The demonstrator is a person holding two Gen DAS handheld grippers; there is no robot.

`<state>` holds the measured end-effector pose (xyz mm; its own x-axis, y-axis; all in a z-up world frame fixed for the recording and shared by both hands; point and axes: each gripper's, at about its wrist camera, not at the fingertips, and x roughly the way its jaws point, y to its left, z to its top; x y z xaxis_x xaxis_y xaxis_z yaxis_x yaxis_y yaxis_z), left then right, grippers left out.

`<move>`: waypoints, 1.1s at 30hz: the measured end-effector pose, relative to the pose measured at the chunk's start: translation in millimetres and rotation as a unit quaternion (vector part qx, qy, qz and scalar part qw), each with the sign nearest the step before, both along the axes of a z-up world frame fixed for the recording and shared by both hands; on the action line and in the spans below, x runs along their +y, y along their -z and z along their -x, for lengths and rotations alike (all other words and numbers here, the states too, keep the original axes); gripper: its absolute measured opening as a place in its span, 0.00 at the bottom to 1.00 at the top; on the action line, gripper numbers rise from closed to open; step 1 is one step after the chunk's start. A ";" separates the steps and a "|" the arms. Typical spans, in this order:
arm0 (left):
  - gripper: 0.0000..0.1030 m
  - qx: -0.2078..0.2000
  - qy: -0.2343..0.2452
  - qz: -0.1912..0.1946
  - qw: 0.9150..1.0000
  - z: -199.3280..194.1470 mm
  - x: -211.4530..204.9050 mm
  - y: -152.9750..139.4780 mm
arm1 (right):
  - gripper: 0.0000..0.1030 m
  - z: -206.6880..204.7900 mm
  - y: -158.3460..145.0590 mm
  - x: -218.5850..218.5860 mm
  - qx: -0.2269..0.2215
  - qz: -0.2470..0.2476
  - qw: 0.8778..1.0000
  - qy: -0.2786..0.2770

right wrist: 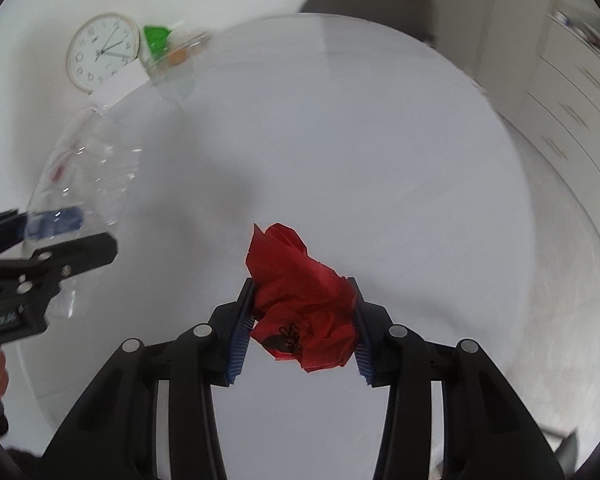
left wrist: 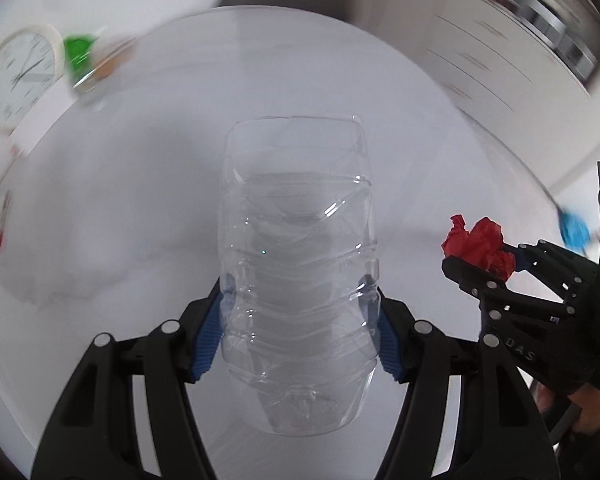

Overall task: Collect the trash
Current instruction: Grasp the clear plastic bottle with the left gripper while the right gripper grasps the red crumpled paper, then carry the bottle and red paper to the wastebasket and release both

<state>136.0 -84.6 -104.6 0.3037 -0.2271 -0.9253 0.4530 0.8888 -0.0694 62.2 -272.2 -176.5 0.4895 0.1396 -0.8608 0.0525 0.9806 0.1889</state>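
The left gripper was clamped on a clear, crumpled plastic bottle, its blue pads pressing both sides and holding the bottle above the white round table. The right gripper was clenched on a crumpled red paper wad, also lifted over the table. At the table's far left edge stood a white wall clock beside a blurred green object.

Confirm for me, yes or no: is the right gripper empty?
No, the right gripper is closed on a crumpled red paper, pinched between its blue-padded fingers.
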 end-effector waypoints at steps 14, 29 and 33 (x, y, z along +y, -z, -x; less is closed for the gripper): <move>0.60 0.074 0.265 0.002 0.961 164.6 -121.0 31.3 | 0.48 248.3 123.3 -66.2 0.153 -0.026 0.971 0.184; 0.84 0.122 0.463 -0.067 0.875 276.1 -215.9 79.3 | 0.95 356.4 124.0 -138.6 0.173 -0.028 0.917 0.359; 0.91 0.106 0.497 -0.075 0.858 297.7 -224.1 78.3 | 0.95 376.1 122.6 -151.7 0.167 -0.033 0.910 0.379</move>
